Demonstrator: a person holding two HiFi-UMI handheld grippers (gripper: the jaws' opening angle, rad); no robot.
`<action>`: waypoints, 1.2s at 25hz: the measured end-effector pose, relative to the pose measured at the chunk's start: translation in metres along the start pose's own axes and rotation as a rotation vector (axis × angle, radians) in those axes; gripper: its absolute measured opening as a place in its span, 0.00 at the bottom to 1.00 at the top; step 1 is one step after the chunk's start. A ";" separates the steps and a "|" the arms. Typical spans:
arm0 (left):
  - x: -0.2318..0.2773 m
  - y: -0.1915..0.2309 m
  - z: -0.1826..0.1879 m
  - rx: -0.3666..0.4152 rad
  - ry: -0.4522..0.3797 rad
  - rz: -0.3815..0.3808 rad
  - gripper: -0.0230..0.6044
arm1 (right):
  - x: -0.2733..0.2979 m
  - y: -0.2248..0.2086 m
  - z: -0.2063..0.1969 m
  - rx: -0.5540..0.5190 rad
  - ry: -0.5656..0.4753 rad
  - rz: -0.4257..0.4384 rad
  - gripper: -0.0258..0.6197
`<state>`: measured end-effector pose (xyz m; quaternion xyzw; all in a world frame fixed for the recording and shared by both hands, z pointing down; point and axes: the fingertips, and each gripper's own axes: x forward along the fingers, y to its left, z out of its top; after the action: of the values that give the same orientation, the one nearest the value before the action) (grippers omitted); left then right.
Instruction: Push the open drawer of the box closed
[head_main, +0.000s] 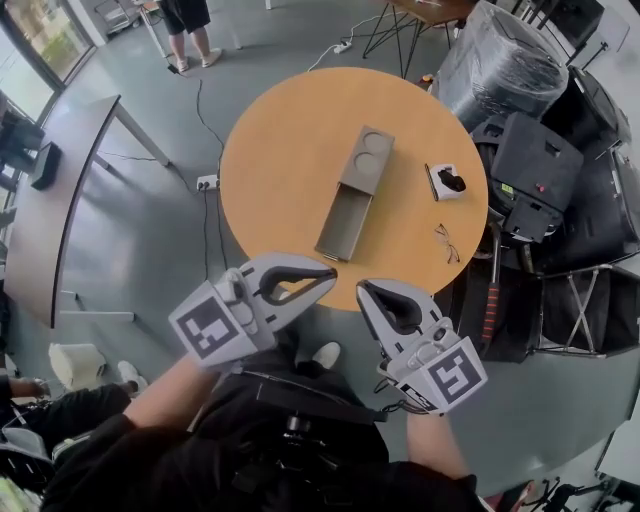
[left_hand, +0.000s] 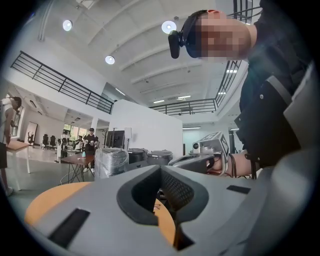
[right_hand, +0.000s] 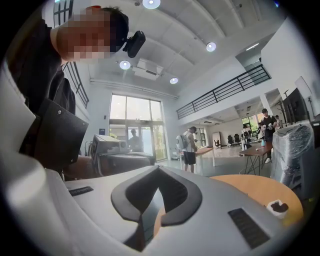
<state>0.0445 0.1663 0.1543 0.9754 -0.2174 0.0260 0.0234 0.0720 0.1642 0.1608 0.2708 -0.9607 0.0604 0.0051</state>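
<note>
A grey box (head_main: 366, 158) lies on the round orange table (head_main: 280, 150), its open drawer (head_main: 343, 225) pulled out towards me and empty. In the head view both grippers hover just off the table's near edge, short of the drawer's front. My left gripper (head_main: 330, 277) is shut with nothing in it, tips pointing right. My right gripper (head_main: 365, 291) is shut and empty too, close beside it. The left gripper view shows its closed tips (left_hand: 161, 168) and the right gripper (left_hand: 210, 150) beyond. The right gripper view shows closed tips (right_hand: 158, 168); neither view shows the box.
A small white holder (head_main: 447, 181) with a dark object and a pair of glasses (head_main: 446, 243) lie on the table's right side. Chairs and a wrapped bundle (head_main: 505, 70) crowd the right. A grey table (head_main: 60, 190) stands left, a power strip (head_main: 207, 183) on the floor.
</note>
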 end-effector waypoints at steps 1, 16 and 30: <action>0.002 0.009 -0.001 0.001 0.000 -0.009 0.08 | 0.006 -0.008 0.000 0.000 0.004 -0.015 0.05; 0.034 0.131 -0.050 -0.012 0.006 -0.114 0.08 | 0.093 -0.117 -0.070 0.144 0.106 -0.141 0.05; 0.074 0.175 -0.168 0.051 0.003 -0.163 0.08 | 0.123 -0.171 -0.248 0.415 0.261 -0.225 0.05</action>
<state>0.0305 -0.0135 0.3326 0.9901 -0.1366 0.0309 0.0008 0.0506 -0.0155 0.4315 0.3611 -0.8828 0.2895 0.0798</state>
